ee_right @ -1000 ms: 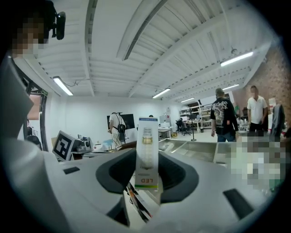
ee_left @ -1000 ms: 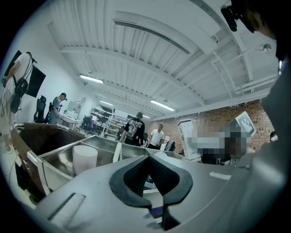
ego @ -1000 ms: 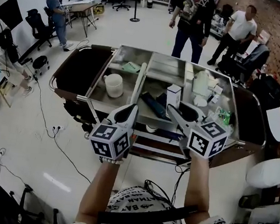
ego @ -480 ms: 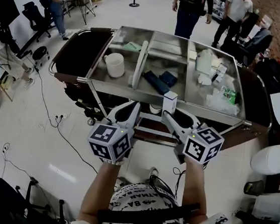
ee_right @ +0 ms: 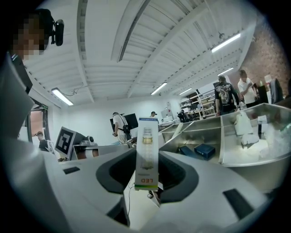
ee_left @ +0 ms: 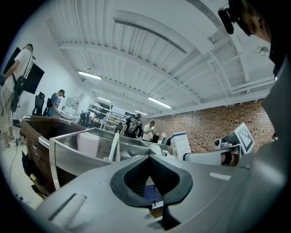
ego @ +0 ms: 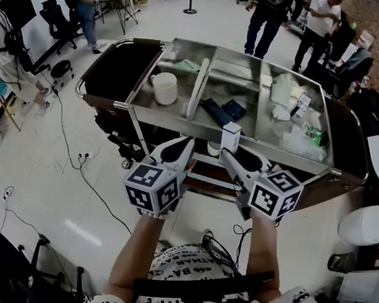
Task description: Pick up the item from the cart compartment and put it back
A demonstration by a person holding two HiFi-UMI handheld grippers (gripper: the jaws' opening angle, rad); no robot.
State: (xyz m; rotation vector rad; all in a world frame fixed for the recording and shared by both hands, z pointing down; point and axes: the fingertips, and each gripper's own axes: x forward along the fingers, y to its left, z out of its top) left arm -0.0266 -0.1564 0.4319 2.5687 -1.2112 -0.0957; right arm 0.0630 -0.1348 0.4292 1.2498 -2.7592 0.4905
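Note:
A tall white LED bulb box stands upright between the jaws of my right gripper, which is shut on it. The box hangs just above the near rim of the steel cart, in front of the middle compartment. My left gripper hovers beside it on the left, off the cart's near edge, with its jaws together and nothing between them. The left gripper view also shows the box.
The left compartment holds a white cup. Two dark blue boxes lie in the middle one, and white bottles and packets fill the right one. People stand beyond the cart. Cables trail on the floor at left.
My right gripper has drawn the box back out of the middle compartment to the cart's near rim. The left gripper stays alongside it.

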